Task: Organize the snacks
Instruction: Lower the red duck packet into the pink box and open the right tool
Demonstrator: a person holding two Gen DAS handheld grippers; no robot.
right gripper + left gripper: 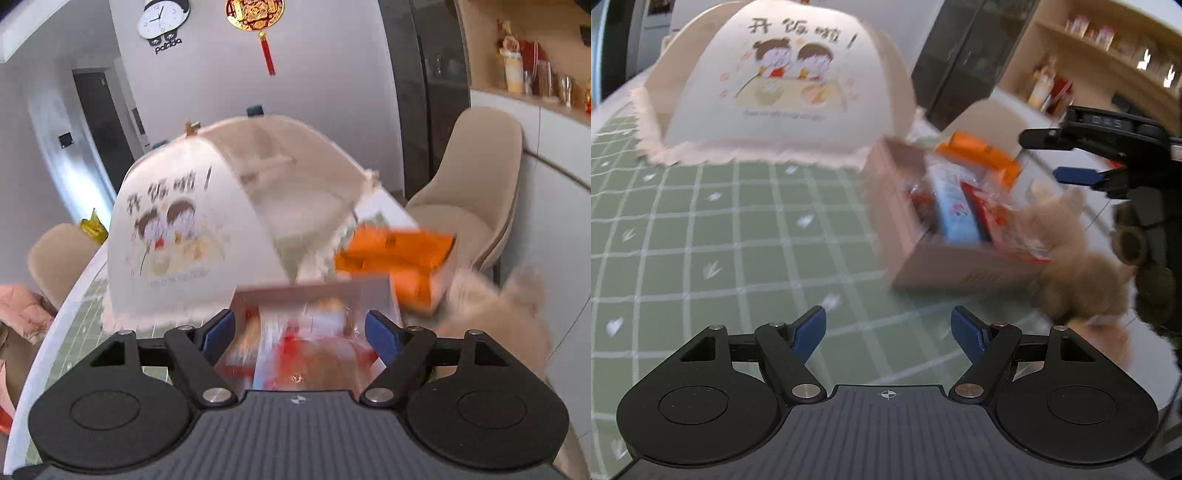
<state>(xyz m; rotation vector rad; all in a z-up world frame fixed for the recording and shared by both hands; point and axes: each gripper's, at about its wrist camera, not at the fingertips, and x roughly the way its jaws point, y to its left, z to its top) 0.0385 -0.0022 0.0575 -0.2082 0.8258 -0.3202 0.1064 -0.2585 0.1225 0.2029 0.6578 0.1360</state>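
A pink cardboard box [886, 206] stands on the green checked tablecloth [701, 240] and holds several snack packets, among them a light blue one [955, 210] and a red and clear one [1001, 218]. An orange packet [982, 151] lies at the box's far end. My left gripper [888, 325] is open and empty, low over the cloth to the left of the box. My right gripper [299, 328] is open above the box [314, 291], with the red and clear packet [314, 350] below its fingers. It also shows in the left wrist view [1060, 155].
A domed mesh food cover [775, 85] with a cartoon print stands behind the box. A tan plush toy [1067, 251] lies against the box's right side. A beige chair [469, 184] stands beyond the table, with shelves [1108, 48] behind.
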